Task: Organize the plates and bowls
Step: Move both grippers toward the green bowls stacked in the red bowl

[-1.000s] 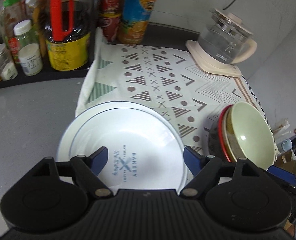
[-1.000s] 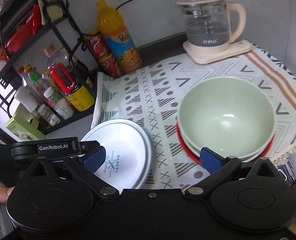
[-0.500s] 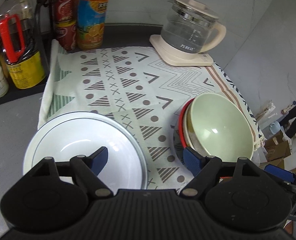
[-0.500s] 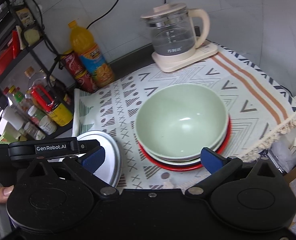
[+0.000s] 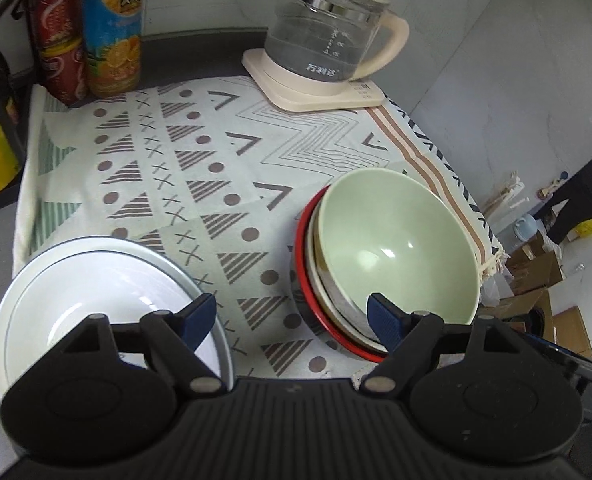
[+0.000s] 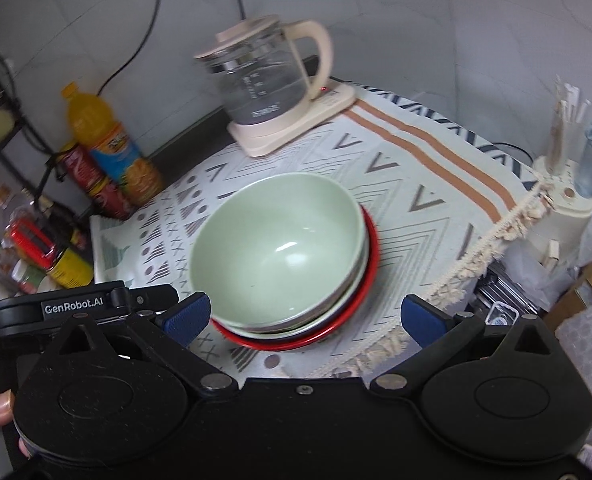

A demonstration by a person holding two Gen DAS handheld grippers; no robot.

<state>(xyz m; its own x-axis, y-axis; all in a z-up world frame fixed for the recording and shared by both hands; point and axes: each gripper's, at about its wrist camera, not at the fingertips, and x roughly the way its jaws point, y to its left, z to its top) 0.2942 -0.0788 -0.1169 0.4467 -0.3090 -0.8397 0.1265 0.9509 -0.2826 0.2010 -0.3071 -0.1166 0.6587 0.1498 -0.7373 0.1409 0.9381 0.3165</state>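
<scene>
A pale green bowl (image 5: 395,240) tops a stack of bowls, the lowest with a red rim (image 5: 305,284), on the patterned cloth (image 5: 200,168). It also shows in the right wrist view (image 6: 276,248). White stacked plates (image 5: 96,296) sit at the front left of the cloth. My left gripper (image 5: 292,316) is open and empty, between plates and bowl stack, its right fingertip (image 5: 383,316) over the stack's near edge. My right gripper (image 6: 303,316) is open and empty, its jaws either side of the bowl stack's near edge.
A glass kettle (image 5: 327,48) on a cream base stands at the back of the cloth. An orange drink bottle (image 5: 112,28) and red cans (image 5: 58,44) stand back left beside a rack of bottles (image 6: 36,248). The cloth's fringed edge (image 6: 495,240) hangs at the right.
Both grippers have swung to the right. The left view has shifted from the white plates toward the bowl stack. The right gripper has come closer to the bowl stack. Both stay open.
</scene>
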